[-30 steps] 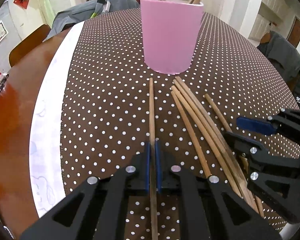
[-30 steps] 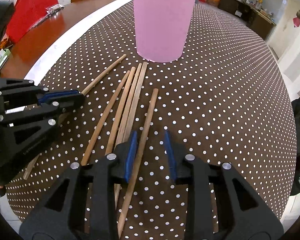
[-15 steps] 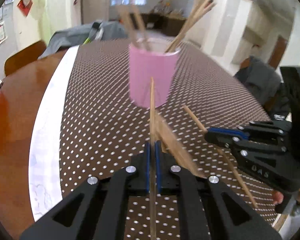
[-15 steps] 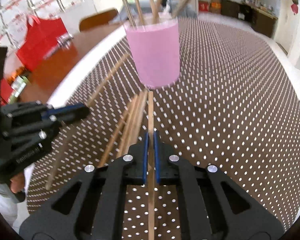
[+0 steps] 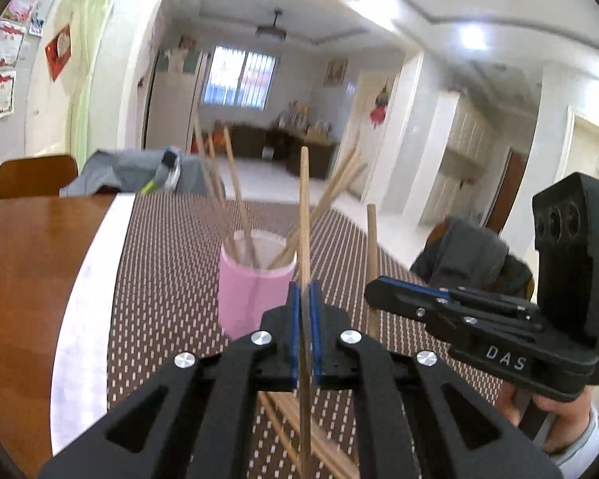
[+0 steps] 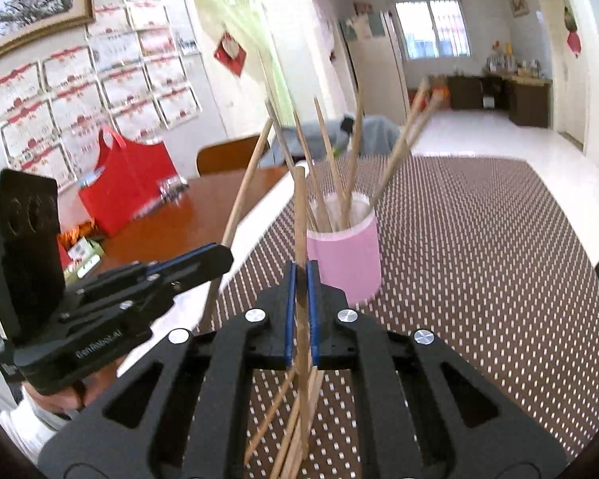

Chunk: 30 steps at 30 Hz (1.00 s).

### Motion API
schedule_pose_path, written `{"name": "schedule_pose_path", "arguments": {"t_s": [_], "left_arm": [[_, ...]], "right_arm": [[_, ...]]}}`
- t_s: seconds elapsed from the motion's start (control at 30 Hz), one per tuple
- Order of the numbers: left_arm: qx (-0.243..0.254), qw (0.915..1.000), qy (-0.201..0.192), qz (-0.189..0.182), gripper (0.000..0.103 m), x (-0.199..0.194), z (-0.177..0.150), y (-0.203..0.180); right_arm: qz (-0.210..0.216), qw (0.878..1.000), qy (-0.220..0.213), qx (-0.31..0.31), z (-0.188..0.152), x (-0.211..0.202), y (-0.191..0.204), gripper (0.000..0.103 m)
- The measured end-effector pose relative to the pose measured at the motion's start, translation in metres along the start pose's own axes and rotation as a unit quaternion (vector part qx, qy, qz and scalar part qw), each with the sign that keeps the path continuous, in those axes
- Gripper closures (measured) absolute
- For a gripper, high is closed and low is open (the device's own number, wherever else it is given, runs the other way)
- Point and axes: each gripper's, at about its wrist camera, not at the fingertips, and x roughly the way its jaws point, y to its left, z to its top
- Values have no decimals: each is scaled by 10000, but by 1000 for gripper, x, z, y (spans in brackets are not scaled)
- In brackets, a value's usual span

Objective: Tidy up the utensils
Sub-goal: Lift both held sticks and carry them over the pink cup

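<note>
Between each gripper's jaws: slim wooden chopstick [image 5: 304, 215].

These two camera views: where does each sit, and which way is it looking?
Left wrist: on the left gripper, looking along its chopstick toward the pink cup; right gripper alongside.
Right wrist: on the right gripper, facing the same cup; left gripper alongside.
Both show the cup and dotted tablecloth.

Pink cup [image 5: 255, 295] upright on dotted cloth, holding splayed chopsticks [image 5: 235, 195]. Two chopsticks [image 5: 304, 215] raised upright; more [image 6: 295, 435] lying flat.
</note>
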Motion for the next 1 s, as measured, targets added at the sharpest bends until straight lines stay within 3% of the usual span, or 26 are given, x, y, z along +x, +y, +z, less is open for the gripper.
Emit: {"name": "schedule_pose_path", "arguments": {"t_s": [0.23, 0.57, 1.0], "left_arm": [[32, 9963, -864, 27, 97, 6, 26, -2], [-116, 9787, -2028, 304, 97, 18, 54, 10], [-449, 9592, -2740, 529, 97, 45, 93, 28]], "right_arm": [[106, 9992, -385, -95, 29, 0, 12, 97], [165, 9967, -750, -255, 71, 13, 19, 97], [-53, 9898, -1308, -561, 129, 5, 25, 97]]}}
